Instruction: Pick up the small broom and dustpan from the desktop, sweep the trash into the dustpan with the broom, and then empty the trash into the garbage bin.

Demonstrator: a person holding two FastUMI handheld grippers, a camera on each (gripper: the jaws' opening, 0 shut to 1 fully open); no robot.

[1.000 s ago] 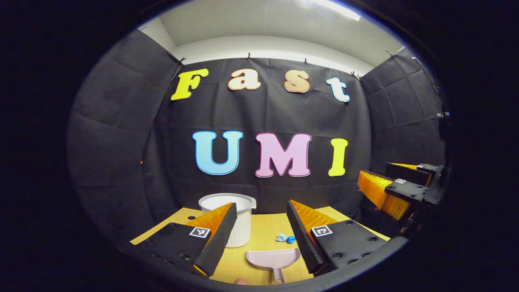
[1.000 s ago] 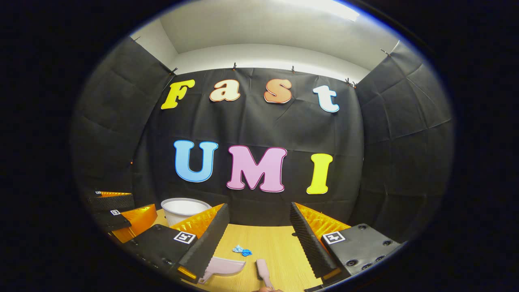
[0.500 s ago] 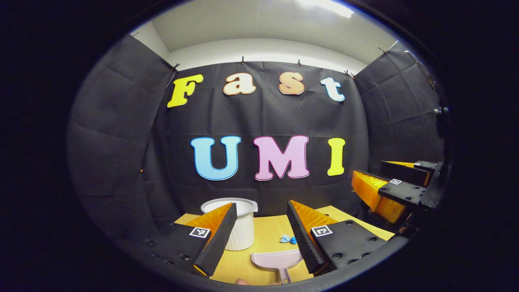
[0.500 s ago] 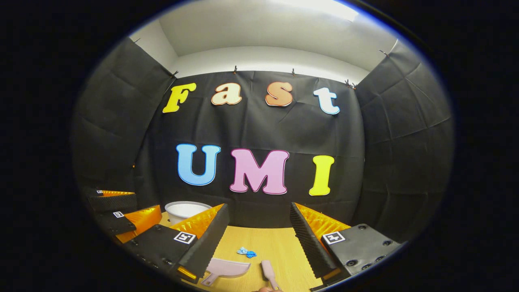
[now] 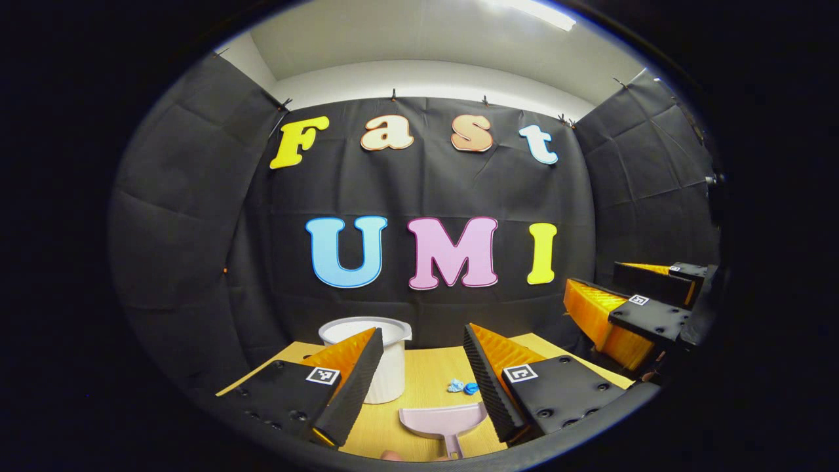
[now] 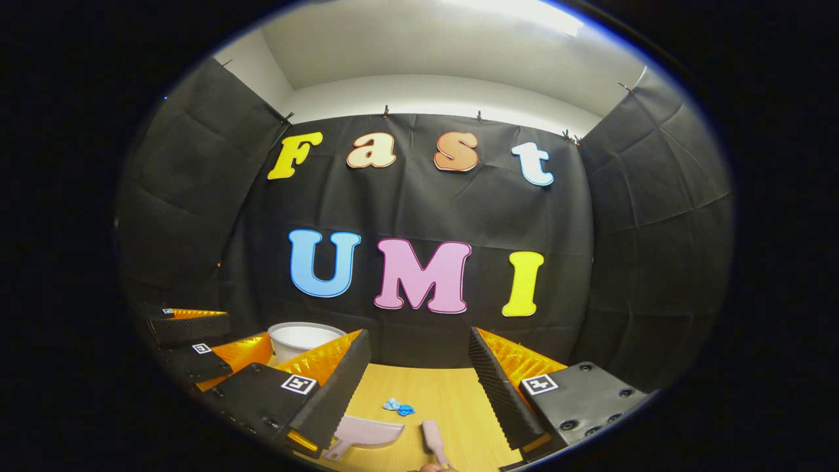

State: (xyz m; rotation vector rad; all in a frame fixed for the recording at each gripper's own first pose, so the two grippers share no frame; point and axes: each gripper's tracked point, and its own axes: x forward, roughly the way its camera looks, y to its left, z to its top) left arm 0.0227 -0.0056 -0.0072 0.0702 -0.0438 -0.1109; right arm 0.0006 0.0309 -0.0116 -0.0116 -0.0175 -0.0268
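Barely anything has shifted over the last second: both tongs, left tongs [image 5: 419,377] and right tongs [image 6: 419,380], hover spread wide and empty, so pickup hasn't begun. The dustpan [image 5: 444,420] lies below the left pair, the small broom [image 6: 433,438] below the right, blue trash [image 6: 398,408] beyond them. The garbage bin [image 5: 387,377] stands back-left on the bench [image 5: 426,373]; the middle lies open, its far edge near.
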